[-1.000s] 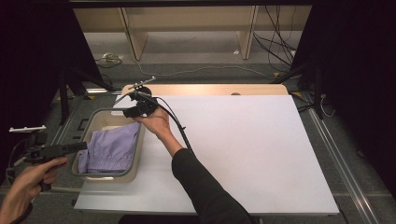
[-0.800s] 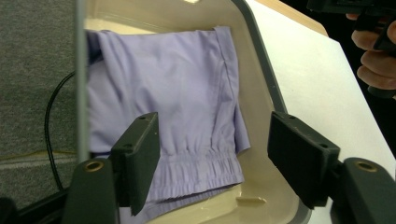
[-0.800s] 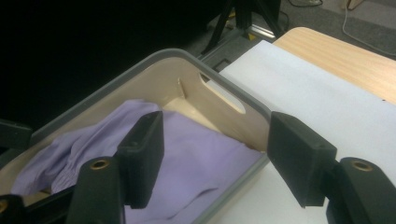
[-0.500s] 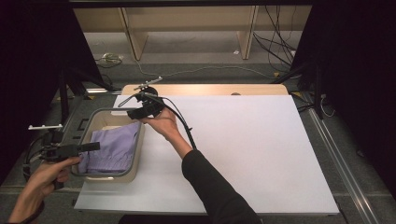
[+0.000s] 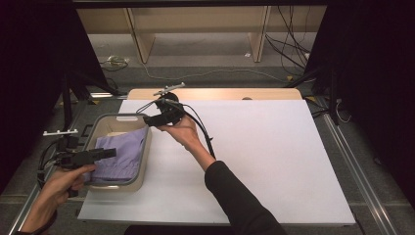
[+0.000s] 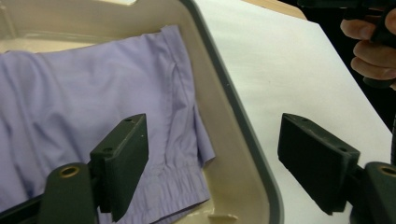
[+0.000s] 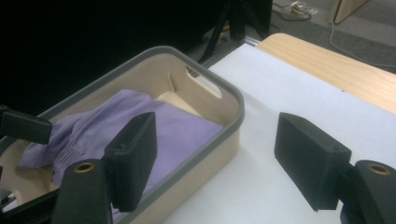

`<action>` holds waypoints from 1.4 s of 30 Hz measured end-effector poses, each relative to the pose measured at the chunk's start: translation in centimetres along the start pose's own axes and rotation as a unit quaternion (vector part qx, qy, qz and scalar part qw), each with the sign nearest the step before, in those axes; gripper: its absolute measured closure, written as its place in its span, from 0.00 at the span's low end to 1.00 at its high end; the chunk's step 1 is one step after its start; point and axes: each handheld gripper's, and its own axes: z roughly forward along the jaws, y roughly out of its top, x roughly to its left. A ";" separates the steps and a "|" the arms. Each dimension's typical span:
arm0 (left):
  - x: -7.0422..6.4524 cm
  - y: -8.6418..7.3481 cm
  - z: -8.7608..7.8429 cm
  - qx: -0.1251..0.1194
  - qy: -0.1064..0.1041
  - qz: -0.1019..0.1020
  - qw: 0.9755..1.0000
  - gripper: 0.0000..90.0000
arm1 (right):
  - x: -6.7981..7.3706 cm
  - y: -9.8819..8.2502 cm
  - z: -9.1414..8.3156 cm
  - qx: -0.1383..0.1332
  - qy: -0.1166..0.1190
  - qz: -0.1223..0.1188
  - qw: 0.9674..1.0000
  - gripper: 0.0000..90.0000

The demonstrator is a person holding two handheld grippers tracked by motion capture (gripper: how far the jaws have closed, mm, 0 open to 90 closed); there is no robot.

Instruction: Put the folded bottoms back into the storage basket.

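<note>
Beige plastic bin [image 5: 142,164], rounded corners, grey rim, slot handle at its far end; sits at 9 o'clock on the white matte table sheet [image 5: 274,161]; soft lilac cloth [image 5: 120,156], creased, gathered elastic hem, lies folded inside; my left gripper [image 5: 108,153] hovers over the bin's near-left rim, my right gripper [image 5: 149,120] over its far-right corner; both jaws have just been opening, wide apart, nothing between them.

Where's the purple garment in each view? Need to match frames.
High view: purple garment at left, lying in the beige basket.
Left gripper view: fills left half, elastic hem at bottom.
Right gripper view: left of centre, inside the basket.
Shared landmark: the basket's grey rim.
</note>
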 end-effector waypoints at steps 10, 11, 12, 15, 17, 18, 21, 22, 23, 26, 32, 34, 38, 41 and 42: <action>-1.8 -0.1 0.9 -0.025 -0.017 0.033 0.999 0.22 | -1.1 -1.5 -2.4 -0.021 0.000 0.008 1.000 0.33; -2.0 -0.2 1.1 -0.029 -0.019 0.035 0.999 0.22 | -1.2 -1.6 -2.7 -0.022 0.000 0.009 1.000 0.33; -2.2 -0.2 1.3 -0.030 -0.022 0.039 0.999 0.22 | -1.4 -1.8 -2.9 -0.024 0.000 0.012 1.000 0.33; -2.9 -0.3 1.8 -0.034 -0.031 0.052 0.998 0.21 | -1.7 -2.2 -3.7 -0.028 -0.002 0.013 1.000 0.32; -3.4 -0.4 2.1 -0.039 -0.036 0.063 0.997 0.20 | -1.9 -2.5 -4.2 -0.030 -0.002 0.014 0.999 0.32; -3.6 -0.5 2.3 -0.042 -0.039 0.065 0.996 0.20 | -2.1 -2.6 -4.4 -0.033 -0.004 0.014 0.999 0.32; -4.2 -0.8 3.0 -0.045 -0.047 0.075 0.995 0.20 | -2.5 -3.1 -5.2 -0.041 -0.005 0.017 0.999 0.32; -4.4 -0.9 3.2 -0.045 -0.047 0.081 0.995 0.20 | -2.6 -3.3 -5.5 -0.043 -0.006 0.018 0.999 0.32; -4.6 -0.9 3.4 -0.045 -0.048 0.084 0.994 0.20 | -2.8 -3.5 -5.8 -0.046 -0.006 0.019 0.999 0.32; -5.1 -1.2 3.8 -0.053 -0.058 0.089 0.993 0.19 | -3.2 -4.2 -6.5 -0.054 -0.007 0.022 0.998 0.32; -6.2 -1.5 4.5 -0.061 -0.072 0.102 0.990 0.19 | -3.7 -5.5 -7.7 -0.065 -0.009 0.030 0.997 0.32; -6.5 -1.7 4.8 -0.061 -0.075 0.105 0.990 0.19 | -3.9 -5.9 -8.1 -0.070 -0.010 0.033 0.997 0.32; -7.1 -1.9 5.4 -0.055 -0.078 0.118 0.988 0.19 | -4.2 -6.6 -8.8 -0.079 -0.011 0.038 0.996 0.32; -7.5 -2.1 5.8 -0.055 -0.081 0.124 0.988 0.19 | -4.4 -7.1 -9.4 -0.081 -0.016 0.035 0.996 0.32; -7.6 -2.2 5.9 -0.058 -0.082 0.124 0.987 0.19 | -4.4 -7.3 -9.5 -0.080 -0.019 0.035 0.996 0.32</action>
